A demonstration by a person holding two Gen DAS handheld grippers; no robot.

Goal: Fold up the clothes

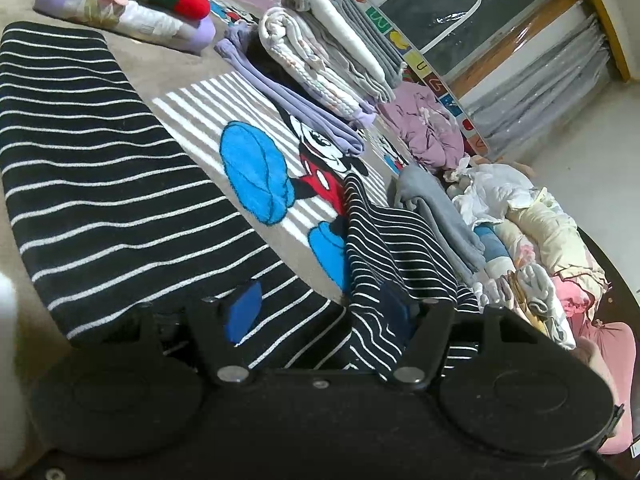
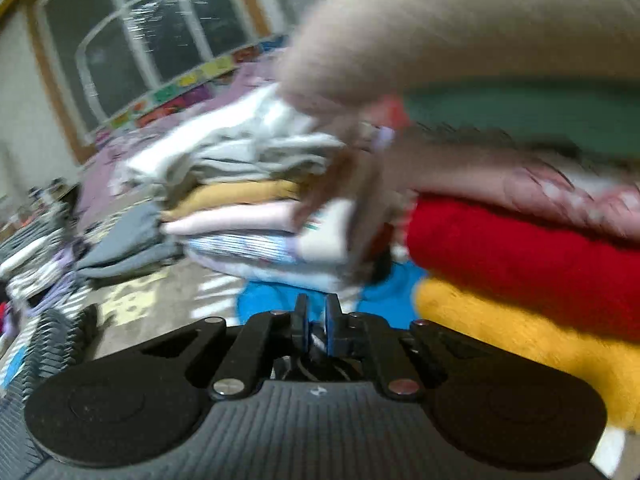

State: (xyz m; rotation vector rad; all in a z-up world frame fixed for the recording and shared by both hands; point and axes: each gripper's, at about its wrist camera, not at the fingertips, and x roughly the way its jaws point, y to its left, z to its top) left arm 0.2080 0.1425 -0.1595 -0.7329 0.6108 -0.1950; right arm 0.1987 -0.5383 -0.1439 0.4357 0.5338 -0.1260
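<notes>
A black garment with thin white stripes [image 1: 100, 168] lies spread on a rug with a cartoon mouse [image 1: 312, 160]. My left gripper [image 1: 318, 312] rests low on its near edge, jaws wide apart, the striped cloth lying flat between the blue pads [image 1: 242, 314]. A raised fold of the same garment [image 1: 384, 248] bunches over the right finger. The right wrist view is blurred. There my right gripper [image 2: 316, 322] has its pads almost together with only a thin slit, above the rug and in front of stacks of folded clothes [image 2: 248, 208].
Folded stacks stand on the rug: white and grey [image 1: 328, 52], lilac with red and green on top [image 1: 120, 4]. Loose clothes [image 1: 520, 232] are heaped at the right. A beige sleeve [image 2: 440, 20] and a blurred hand [image 2: 348, 188] cross red [image 2: 520, 248] and yellow [image 2: 520, 340] folded items.
</notes>
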